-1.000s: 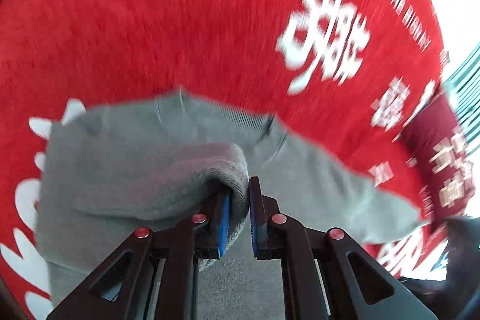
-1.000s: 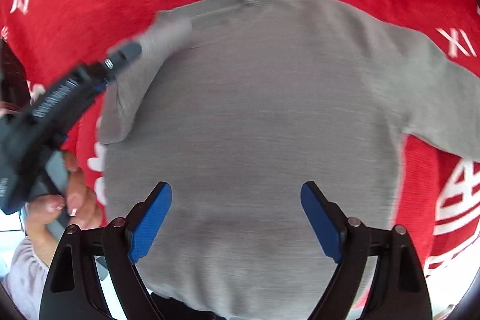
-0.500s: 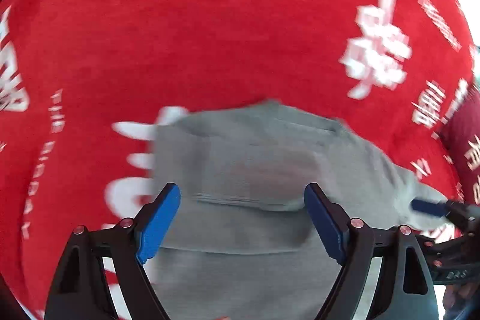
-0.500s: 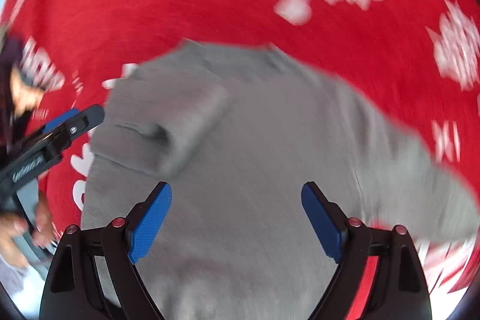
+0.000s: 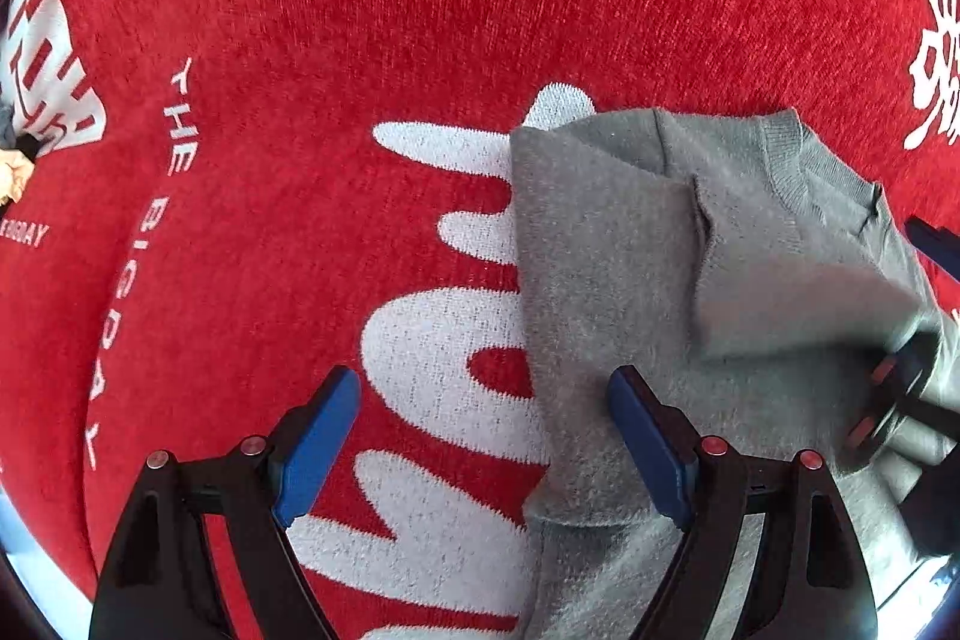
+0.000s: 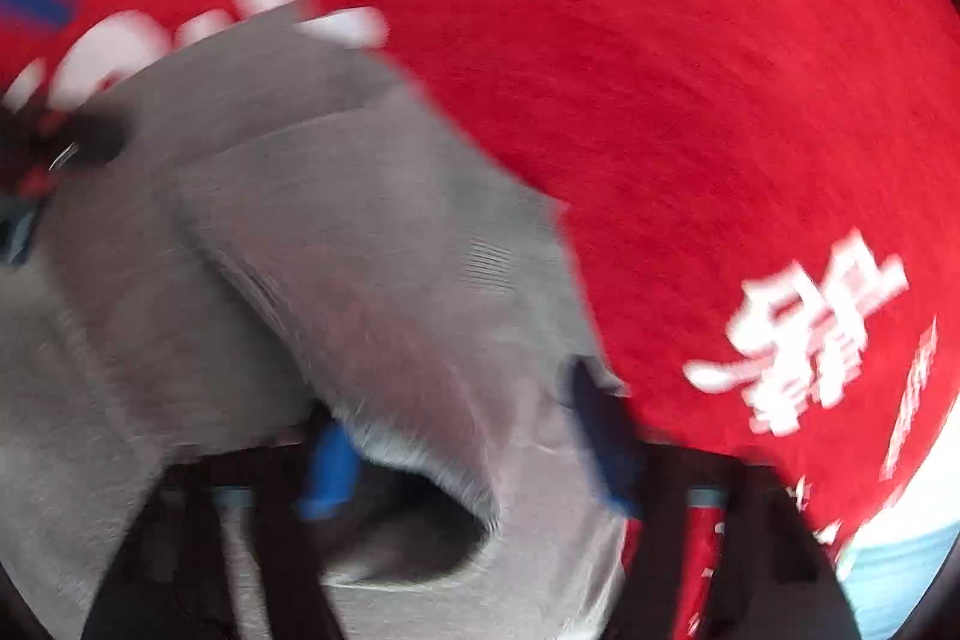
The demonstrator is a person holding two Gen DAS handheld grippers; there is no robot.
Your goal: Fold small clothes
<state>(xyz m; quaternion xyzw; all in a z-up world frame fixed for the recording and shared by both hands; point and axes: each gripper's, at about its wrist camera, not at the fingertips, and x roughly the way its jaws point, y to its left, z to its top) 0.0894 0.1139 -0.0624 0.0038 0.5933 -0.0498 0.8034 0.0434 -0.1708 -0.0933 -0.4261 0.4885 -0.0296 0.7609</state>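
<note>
A small grey sweater [image 5: 606, 268] lies on a red blanket [image 5: 372, 10] with white lettering. Its left sleeve is folded in over the chest. My left gripper [image 5: 483, 445] points down at the sweater's left edge, open, with only the blanket and the garment's edge under its blue pads. In the blurred right wrist view, my right gripper [image 6: 465, 451] has its jaws closing, with the grey sleeve [image 6: 420, 340] and its cuff bunched between the pads. Whether they press on the cloth is unclear. The right gripper [image 5: 888, 400] also shows at the left wrist view's right edge, among grey fabric.
The red blanket [image 6: 690, 100] spreads wide beyond the sweater on every side. A pale strip of the surface's edge [image 6: 888, 568] shows at the lower right of the right wrist view.
My left gripper let go of the left sleeve, which now lies folded on the chest, and moved to the sweater's left edge. My right gripper swung over to the right sleeve and its jaws narrowed.
</note>
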